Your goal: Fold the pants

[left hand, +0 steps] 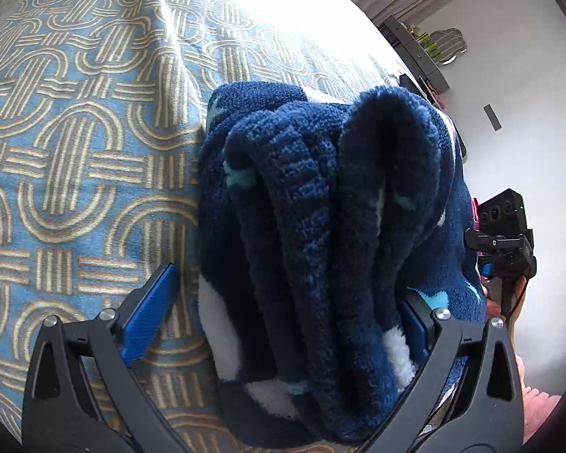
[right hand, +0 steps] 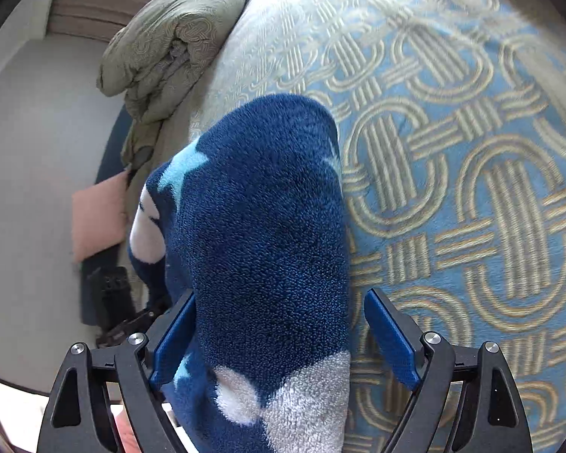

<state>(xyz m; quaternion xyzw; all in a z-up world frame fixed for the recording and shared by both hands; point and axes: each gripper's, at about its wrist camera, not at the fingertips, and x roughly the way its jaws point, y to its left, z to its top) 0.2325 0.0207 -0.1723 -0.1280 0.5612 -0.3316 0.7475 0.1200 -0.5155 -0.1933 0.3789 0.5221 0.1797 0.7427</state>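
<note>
The pants (left hand: 320, 204) are thick dark-blue fleece with white and light-blue patches, bunched in several folds on a patterned bed cover. My left gripper (left hand: 283, 313) is open, its blue pads (left hand: 147, 317) wide apart, with the bunched pants lying between them against the right finger. In the right wrist view the pants (right hand: 260, 219) drape between the fingers of my right gripper (right hand: 283, 336), which is open too; the cloth rests against its left pad (right hand: 173, 339) and the right pad stands free. The right gripper also shows in the left wrist view (left hand: 505, 241) beyond the pants.
The bed cover (left hand: 75, 151) is blue with tan interlocked loops and fills most of both views. A rolled olive blanket (right hand: 169, 45) lies at the bed's edge. A pink cushion (right hand: 98, 219) and grey floor lie beyond the edge. A dark shelf (left hand: 419, 53) stands by the wall.
</note>
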